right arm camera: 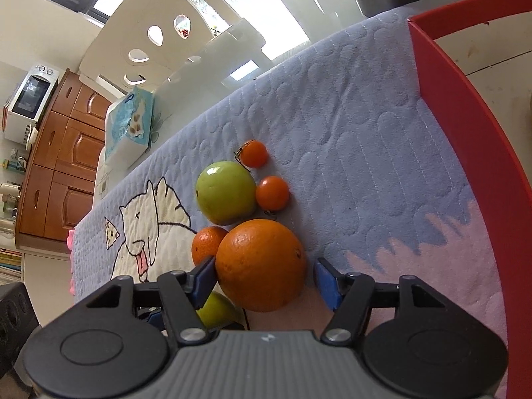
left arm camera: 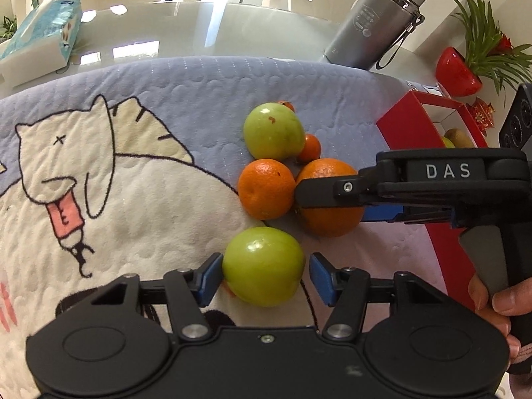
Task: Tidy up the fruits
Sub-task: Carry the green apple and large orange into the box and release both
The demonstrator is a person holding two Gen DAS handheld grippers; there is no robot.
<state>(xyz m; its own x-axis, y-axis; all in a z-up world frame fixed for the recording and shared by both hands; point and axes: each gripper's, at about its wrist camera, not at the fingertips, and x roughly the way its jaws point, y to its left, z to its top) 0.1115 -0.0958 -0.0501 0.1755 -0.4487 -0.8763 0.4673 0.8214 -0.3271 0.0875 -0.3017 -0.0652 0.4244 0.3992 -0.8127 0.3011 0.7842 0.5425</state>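
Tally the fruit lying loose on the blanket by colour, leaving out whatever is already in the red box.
Green fruits: 2, near one and far one
Large oranges: 2, bigger and smaller
Small orange-red fruits: 2, and
Total: 6

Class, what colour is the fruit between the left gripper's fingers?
Green fruit, clearest in the left wrist view.

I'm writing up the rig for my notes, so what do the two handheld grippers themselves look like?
Both have black linkage arms with silver pivot screws and blue finger pads. The left gripper has a black body; the right gripper has a ribbed grey body, white "DAS" lettering and a grey handle.
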